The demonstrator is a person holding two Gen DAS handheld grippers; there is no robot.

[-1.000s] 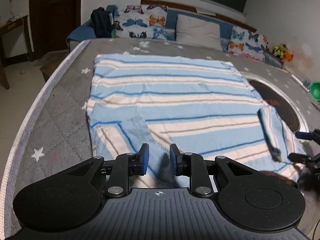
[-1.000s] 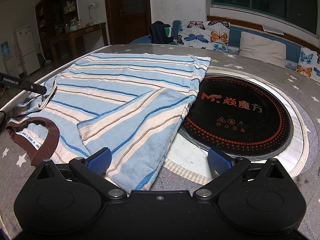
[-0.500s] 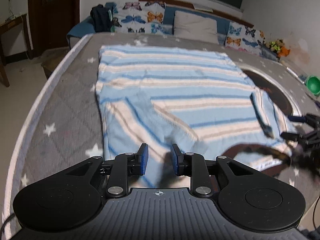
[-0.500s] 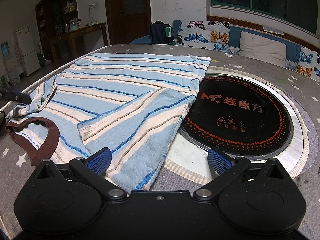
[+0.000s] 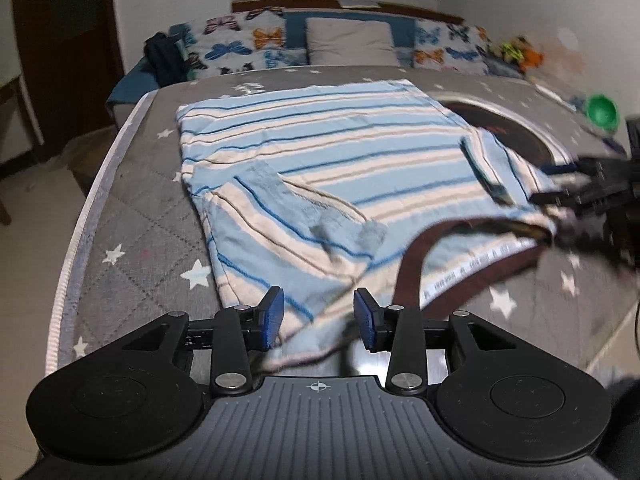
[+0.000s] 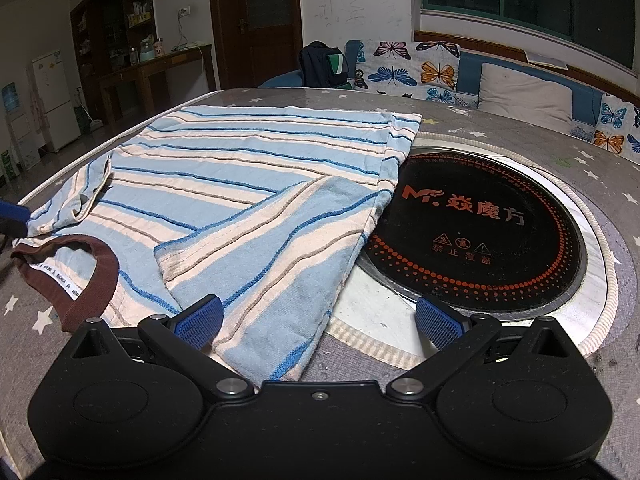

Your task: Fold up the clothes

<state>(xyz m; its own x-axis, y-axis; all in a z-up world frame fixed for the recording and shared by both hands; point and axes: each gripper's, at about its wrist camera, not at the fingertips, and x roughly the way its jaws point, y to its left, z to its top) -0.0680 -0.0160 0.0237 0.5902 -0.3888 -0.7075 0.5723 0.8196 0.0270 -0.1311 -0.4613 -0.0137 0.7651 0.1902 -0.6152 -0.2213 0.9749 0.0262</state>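
While lying spread on the grey star-patterned quilted surface (image 5: pixel 132 216), the light-blue and cream striped knit shirt with brown collar (image 5: pixel 320 152) is showing both sleeves folded inward. Its right edge is overlapping the round black induction cooktop with orange markings (image 6: pixel 480 232) set in the surface. Left tool (image 5: pixel 319 317) is sitting released, pads parted, with the shirt's near shoulder edge lying between them, blurred. Right tool (image 6: pixel 316 318) is sitting wide open, the folded sleeve end lying between its blue pads (image 6: pixel 199 316). Butterfly-print cushions (image 6: pixel 404 68) are lining the bench behind.
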